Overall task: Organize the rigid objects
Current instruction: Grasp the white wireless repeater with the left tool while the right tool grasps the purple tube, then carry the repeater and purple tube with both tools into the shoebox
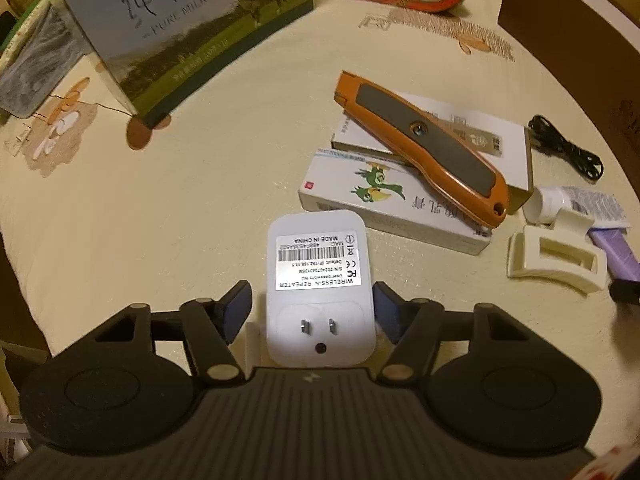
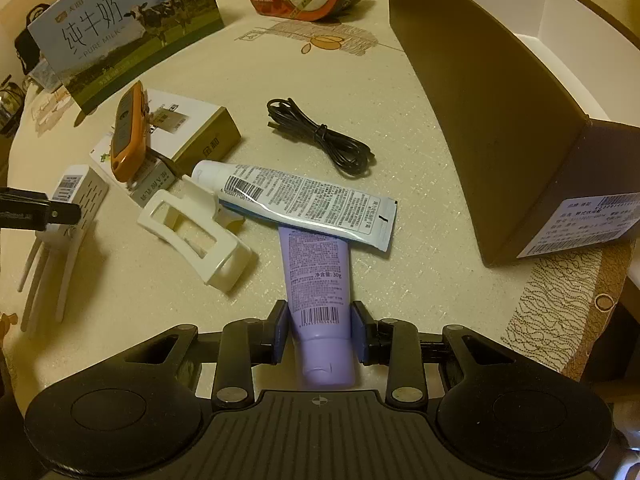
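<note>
Left tongs point(image 1: 314, 312) pinch a white plug point(image 1: 320, 280); right tongs point(image 2: 320, 330) pinch a purple tube point(image 2: 318, 292) near the brown box point(image 2: 500, 120). The knife point(image 1: 420, 144), clip point(image 2: 196, 232) and cable point(image 2: 320, 136) lie unsorted on the tabletop point(image 1: 180, 220).

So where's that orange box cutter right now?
The orange box cutter lies diagonally across two small stacked boxes on the table, right of centre in the left wrist view, with the black cable further right.

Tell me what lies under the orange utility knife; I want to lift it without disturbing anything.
The orange utility knife rests across two cartons: a white-and-gold box and a white box with green birds. Whatever sits beneath those boxes is hidden.
</note>
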Demonstrator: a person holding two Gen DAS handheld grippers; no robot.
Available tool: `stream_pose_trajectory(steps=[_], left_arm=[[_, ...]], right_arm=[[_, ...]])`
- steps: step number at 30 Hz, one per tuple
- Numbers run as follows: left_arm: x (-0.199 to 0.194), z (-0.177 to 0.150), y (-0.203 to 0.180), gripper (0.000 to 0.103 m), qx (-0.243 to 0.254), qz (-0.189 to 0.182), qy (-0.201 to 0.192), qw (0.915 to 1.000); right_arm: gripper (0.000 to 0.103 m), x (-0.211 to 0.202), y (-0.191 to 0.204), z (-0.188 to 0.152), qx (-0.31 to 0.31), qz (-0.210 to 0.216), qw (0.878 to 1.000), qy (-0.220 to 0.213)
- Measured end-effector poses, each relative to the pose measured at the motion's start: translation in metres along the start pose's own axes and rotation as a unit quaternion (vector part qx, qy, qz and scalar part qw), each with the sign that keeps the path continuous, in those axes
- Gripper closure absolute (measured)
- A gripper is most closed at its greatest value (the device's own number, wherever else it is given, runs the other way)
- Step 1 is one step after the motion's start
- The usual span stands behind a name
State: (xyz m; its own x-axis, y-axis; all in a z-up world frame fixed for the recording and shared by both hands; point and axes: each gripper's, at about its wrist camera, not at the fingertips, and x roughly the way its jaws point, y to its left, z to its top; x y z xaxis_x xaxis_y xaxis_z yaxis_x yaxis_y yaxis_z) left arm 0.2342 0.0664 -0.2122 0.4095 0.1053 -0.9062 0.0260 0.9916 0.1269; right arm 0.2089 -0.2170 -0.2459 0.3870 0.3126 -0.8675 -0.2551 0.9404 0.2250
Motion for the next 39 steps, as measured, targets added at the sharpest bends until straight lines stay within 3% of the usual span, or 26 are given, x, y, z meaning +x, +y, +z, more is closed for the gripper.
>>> stream_pose_trajectory(steps=[3,19,28,39], left_arm=[[0.005,0.0,0.0,0.05,-0.01,-0.008,0.007,0.9999],[-0.009,-0.015,-0.014,0.051,-0.006,0.017,0.018,0.9997],[-0.061,-0.023,-0.025,0.051,-0.019,-0.003,-0.008,0.9998],[-0.116,0.013,-0.077,0.051,0.01,-0.043,-0.038,0.9983]], right_arm=[[0.073,0.0,0.0,0.0,0.003,0.001,1.0,0.0],[0.074,-0.006,0.002,-0.003,-0.005,0.003,1.0,0.002],[0.074,-0.044,0.0,-0.018,0.007,0.016,1.0,-0.016],[0.074,-0.11,-0.002,-0.013,0.015,0.019,0.996,-0.084]])
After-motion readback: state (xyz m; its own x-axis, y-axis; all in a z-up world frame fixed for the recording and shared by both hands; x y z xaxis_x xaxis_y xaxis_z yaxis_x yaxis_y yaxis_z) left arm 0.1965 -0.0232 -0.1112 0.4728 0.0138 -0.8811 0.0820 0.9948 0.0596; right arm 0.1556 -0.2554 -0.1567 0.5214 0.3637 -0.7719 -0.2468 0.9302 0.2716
